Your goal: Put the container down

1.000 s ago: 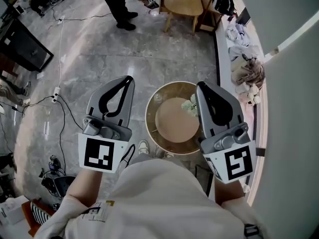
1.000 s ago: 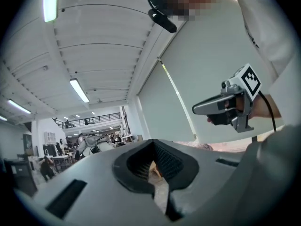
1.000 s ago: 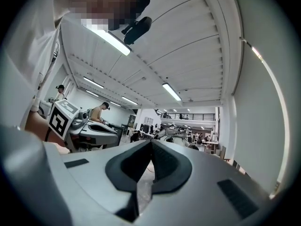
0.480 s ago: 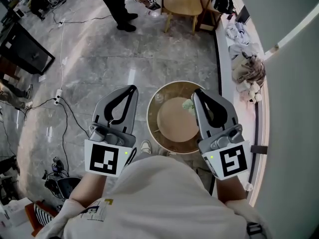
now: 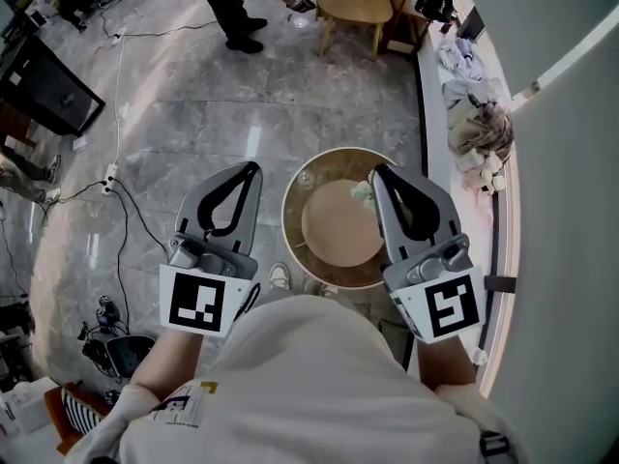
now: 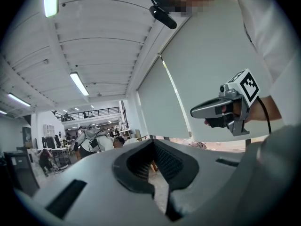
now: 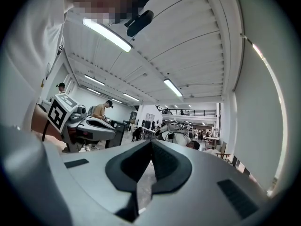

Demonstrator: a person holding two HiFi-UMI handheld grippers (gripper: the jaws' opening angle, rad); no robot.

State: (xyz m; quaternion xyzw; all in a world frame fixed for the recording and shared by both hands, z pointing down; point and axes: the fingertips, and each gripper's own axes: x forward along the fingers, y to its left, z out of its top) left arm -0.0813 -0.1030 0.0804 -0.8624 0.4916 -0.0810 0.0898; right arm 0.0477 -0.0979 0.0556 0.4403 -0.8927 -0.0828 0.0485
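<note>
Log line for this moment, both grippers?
left gripper: shut, empty | right gripper: shut, empty | round table: below them

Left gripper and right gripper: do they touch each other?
Apart. The head view shows the left gripper and right gripper with the round table plainly visible between them.

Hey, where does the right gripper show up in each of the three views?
Head view: the right gripper is right of centre, its fingers overlapping the round table's right edge.
Left gripper view: right gripper at middle right, pointing left.
Right gripper view: right gripper at bottom centre, fingers shut, nothing between them.
Shared landmark: the left gripper, in all three.
</note>
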